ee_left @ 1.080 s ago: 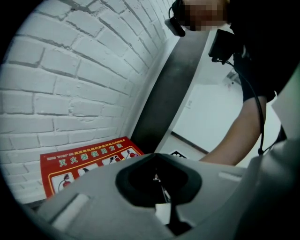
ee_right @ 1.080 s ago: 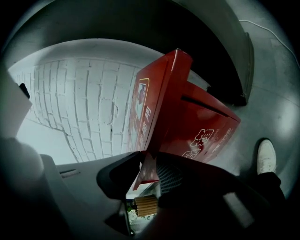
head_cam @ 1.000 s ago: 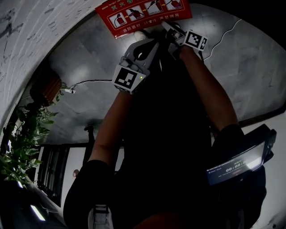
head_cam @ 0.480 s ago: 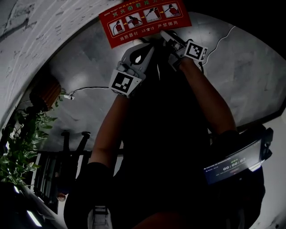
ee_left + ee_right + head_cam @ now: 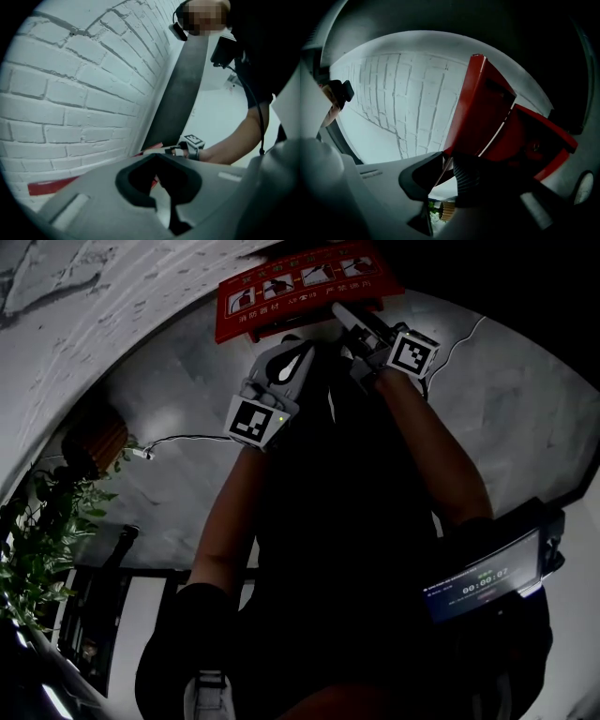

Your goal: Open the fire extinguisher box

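The red fire extinguisher box (image 5: 300, 292) stands on the floor against a white brick wall, its lid printed with pictograms. In the right gripper view the lid (image 5: 480, 108) stands raised off the box body (image 5: 536, 143). My right gripper (image 5: 443, 173) has the lid's thin front corner between its jaws, which are closing; a gap still shows beside the edge. From the head view it reaches the box front (image 5: 345, 313). My left gripper (image 5: 286, 341) hovers just left of it, its jaws together on nothing (image 5: 161, 187), pointing at the box's red edge (image 5: 47, 186).
The white brick wall (image 5: 70, 93) runs behind the box. A potted plant (image 5: 47, 540) and a woven pot (image 5: 94, 442) stand to the left, with a cable (image 5: 187, 439) on the grey floor. A lit screen (image 5: 483, 577) hangs at the person's right side.
The right gripper has slid onto the lid's front edge. The printed lid looks flatter and a dark strip shows under it. The left gripper has drifted slightly left.
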`<state>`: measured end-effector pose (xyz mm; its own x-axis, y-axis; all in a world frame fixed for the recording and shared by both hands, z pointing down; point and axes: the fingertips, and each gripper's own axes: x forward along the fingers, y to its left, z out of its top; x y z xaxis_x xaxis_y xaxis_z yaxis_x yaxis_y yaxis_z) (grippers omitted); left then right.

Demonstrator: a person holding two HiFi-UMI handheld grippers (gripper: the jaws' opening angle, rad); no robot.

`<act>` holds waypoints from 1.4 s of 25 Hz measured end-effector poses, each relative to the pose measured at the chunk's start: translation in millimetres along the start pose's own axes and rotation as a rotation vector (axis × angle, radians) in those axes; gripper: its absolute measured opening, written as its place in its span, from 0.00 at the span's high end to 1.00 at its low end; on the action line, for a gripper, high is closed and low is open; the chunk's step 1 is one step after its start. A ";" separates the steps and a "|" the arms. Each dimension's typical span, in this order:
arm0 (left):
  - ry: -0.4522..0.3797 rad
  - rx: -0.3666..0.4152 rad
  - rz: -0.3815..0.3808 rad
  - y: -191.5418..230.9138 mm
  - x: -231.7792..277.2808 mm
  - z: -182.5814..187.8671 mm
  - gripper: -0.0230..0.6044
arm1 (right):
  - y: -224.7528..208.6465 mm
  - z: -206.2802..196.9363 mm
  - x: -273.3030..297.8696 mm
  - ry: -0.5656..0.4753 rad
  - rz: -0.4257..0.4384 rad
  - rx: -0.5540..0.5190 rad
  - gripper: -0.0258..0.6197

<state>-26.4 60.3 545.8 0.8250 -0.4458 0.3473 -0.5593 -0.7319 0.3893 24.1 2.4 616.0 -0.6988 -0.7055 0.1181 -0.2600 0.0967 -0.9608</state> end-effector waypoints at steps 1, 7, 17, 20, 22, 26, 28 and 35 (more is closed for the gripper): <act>-0.016 0.000 0.002 3.3 0.2 8.2 0.96 | 9.0 10.3 8.9 -0.001 0.012 -0.013 0.85; -0.018 -0.031 0.000 6.4 13.3 12.6 0.96 | 24.8 58.1 47.1 -0.029 0.085 -0.065 0.87; -0.009 -0.044 0.031 10.9 6.4 10.5 0.96 | 36.4 107.2 95.5 -0.059 0.122 -0.108 0.88; -0.015 -0.047 0.045 14.4 3.5 12.7 0.96 | 33.4 120.1 105.4 -0.065 0.118 -0.112 0.88; -0.017 -0.047 0.051 15.0 1.6 13.6 0.96 | 29.9 128.4 109.8 -0.075 0.110 -0.108 0.89; -0.020 -0.063 0.060 15.9 -2.4 13.5 0.96 | 28.3 137.3 115.6 -0.082 0.100 -0.114 0.89; -0.022 -0.066 0.061 16.7 -3.6 13.4 0.96 | 27.6 137.6 115.7 -0.085 0.099 -0.116 0.89; -0.027 -0.069 0.056 19.1 -4.8 15.9 0.96 | 22.8 127.0 106.1 -0.060 0.080 -0.138 0.78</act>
<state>-39.8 40.2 538.0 0.7937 -0.4991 0.3477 -0.6080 -0.6685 0.4284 28.7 -159.4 574.7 -0.6811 -0.7318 0.0232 -0.2969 0.2471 -0.9224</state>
